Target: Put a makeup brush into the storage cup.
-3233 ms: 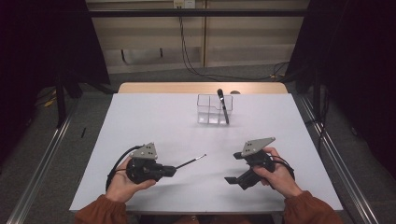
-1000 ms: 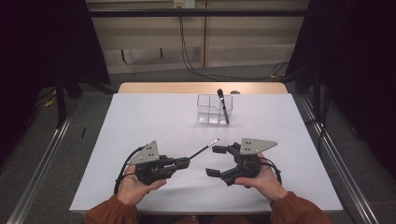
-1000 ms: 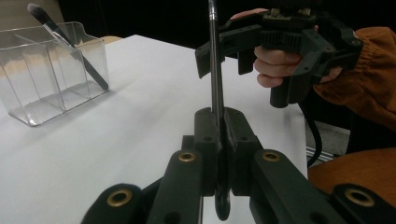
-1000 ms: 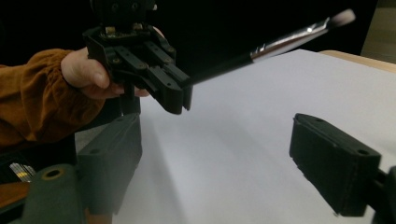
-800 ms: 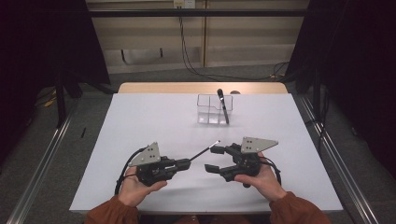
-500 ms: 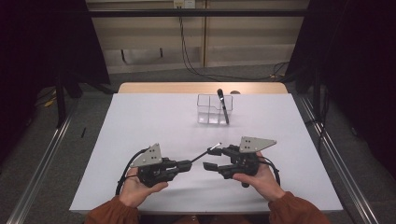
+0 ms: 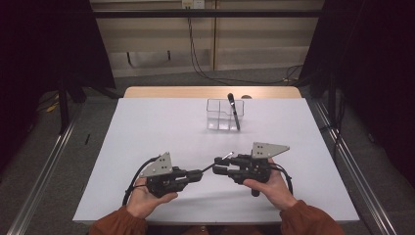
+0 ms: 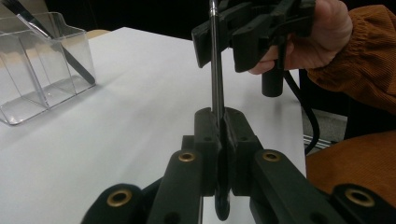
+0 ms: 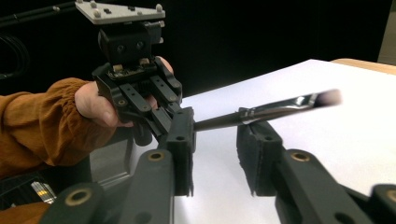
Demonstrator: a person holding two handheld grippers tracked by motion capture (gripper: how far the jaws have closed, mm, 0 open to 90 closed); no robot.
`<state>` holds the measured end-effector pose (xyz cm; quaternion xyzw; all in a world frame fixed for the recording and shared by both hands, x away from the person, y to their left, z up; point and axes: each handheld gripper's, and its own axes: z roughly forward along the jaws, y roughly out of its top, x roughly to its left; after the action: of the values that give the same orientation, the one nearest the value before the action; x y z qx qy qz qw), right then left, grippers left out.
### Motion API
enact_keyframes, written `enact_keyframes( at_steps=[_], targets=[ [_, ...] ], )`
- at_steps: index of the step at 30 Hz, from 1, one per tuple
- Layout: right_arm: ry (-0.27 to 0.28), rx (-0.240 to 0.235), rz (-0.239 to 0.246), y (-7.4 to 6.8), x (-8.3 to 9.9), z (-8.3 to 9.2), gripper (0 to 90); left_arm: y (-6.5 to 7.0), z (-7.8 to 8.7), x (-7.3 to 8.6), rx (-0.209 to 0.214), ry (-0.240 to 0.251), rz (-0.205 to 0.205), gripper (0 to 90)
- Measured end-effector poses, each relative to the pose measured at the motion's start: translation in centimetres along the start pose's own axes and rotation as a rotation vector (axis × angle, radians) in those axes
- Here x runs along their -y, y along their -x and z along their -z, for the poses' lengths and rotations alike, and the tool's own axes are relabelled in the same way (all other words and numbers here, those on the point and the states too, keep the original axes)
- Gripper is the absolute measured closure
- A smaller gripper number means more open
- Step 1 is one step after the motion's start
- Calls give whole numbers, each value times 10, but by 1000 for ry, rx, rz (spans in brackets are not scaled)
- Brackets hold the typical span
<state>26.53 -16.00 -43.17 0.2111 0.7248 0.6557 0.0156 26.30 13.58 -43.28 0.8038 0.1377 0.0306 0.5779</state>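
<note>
My left gripper is shut on the black handle of a thin brush, whose silver ferrule and tip slant up to the right. Facing it, my right gripper has its jaws on either side of the brush. Those jaws have just been closing, and a gap still shows between the pads and the brush. The left gripper view has the right gripper straddling the shaft. In the right gripper view the left gripper sits beyond, in a hand.
A clear divided box stands at the back middle of the white table, with another black brush leaning in it. Metal rails run along both table sides.
Both hands have come together near the table's front. The right gripper slid left onto the brush tip and its jaws narrowed around it. The left gripper keeps its hold.
</note>
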Motion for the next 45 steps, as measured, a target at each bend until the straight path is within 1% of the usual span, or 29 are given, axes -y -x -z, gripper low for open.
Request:
enact_keyframes(
  at_steps=[2,7,8,13,14,17,19,20,21,23,26,30,31,32,35,36,37,39,40,43,45],
  targets=[
    [6,-4,-8,0,0,0,683,0,-1,1,1,-15,-8,852],
    [10,-17,-26,1,0,0,697,1,-5,3,7,-29,-10,852],
    [11,-19,-32,1,0,0,704,1,-6,4,7,-36,-16,852],
    [15,-32,-47,2,0,0,766,2,-9,5,14,-52,-21,851],
    [17,-40,-54,3,0,-1,789,3,-10,6,15,-51,-20,851],
    [30,-64,-100,6,1,0,808,2,-12,6,11,-54,-24,849],
    [38,-79,-112,6,1,-1,832,1,-13,7,7,-60,-23,838],
    [40,-88,-117,6,1,-1,844,1,-13,7,-3,-55,-22,824],
    [42,-91,-115,6,0,-2,855,0,-14,8,0,-59,-24,797],
    [47,-96,-117,5,0,-2,859,1,-14,8,-3,-58,-24,773],
    [55,-87,-120,6,-1,0,860,1,-14,9,-20,-53,-21,680],
    [66,-64,-119,8,-3,4,861,0,-12,9,-42,-53,-13,596],
    [67,-64,-121,8,-4,5,861,-1,-11,9,-50,-51,-17,576],
    [68,-60,-118,9,-4,6,861,0,-11,9,-60,-47,-10,554],
    [74,-41,-119,9,-5,7,861,-2,-8,9,-65,-40,28,495],
    [74,-39,-119,10,-6,7,861,-3,-7,9,-69,-35,32,487],
    [73,-37,-114,10,-6,8,861,-3,-5,9,-84,-40,33,465],
    [68,-34,-110,9,-7,8,861,-4,-3,9,-97,-36,40,421],
    [64,-31,-108,9,-7,8,860,-4,-1,9,-110,-33,44,406],
    [57,-19,-104,10,-7,9,860,-6,2,10,-143,-23,63,322],
    [53,-11,-101,11,-8,10,861,-6,4,9,-150,-28,75,265]
  ],
)
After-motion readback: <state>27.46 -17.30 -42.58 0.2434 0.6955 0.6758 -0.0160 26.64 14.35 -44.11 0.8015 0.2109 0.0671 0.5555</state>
